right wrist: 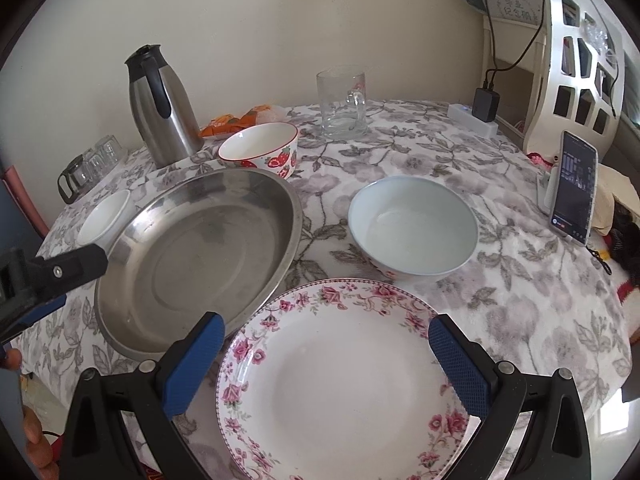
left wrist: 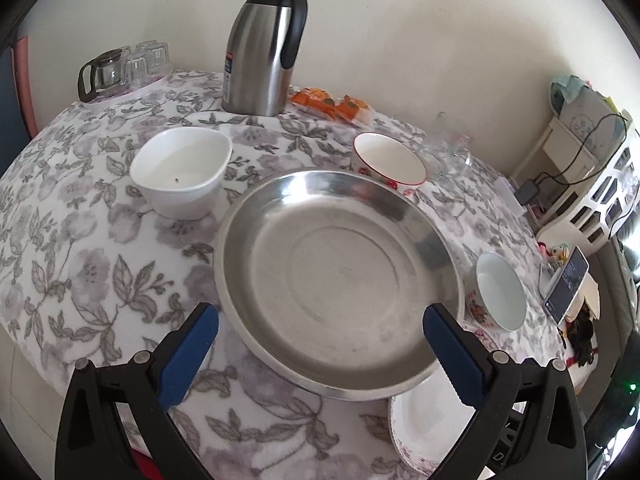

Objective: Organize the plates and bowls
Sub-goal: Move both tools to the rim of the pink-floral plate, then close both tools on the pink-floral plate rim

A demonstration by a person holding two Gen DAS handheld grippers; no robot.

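Five dishes on a soft floral cloth (right wrist: 400,152), none stacked yet. Left gripper (left wrist: 320,344) hangs wide open over the near rim of the steel pan (left wrist: 332,280), holding nothing. Right gripper (right wrist: 326,356) is equally wide, empty, straddling the rose plate (right wrist: 340,384) from above; I cannot tell whether its pads touch the rim.

Risks:
- Pan rim overlaps the rose plate's edge in the left view; lifting either first may drag or tip the other.
- Glazed plate, shallow and slick with a thin rim: a pinch there could slip, and the plate may tilt.
- Pan is wide, polished, with a sloped wall; one-sided grip would likely let it swing.
- Plush cloth gives underfoot, so bowls may rock when set down.
- Strawberry bowl (right wrist: 262,148) stands just behind the pan, glass mug (right wrist: 342,100) nearby; a sweep across could knock them.

Materials: pan brushed steel, round, faint ring in its floor. Blue bowl (right wrist: 414,228) smooth, deep, beside the plate. White bowl (left wrist: 182,172) squarish, rounded corners, left of the pan. Steel jug (left wrist: 264,44) at the back.
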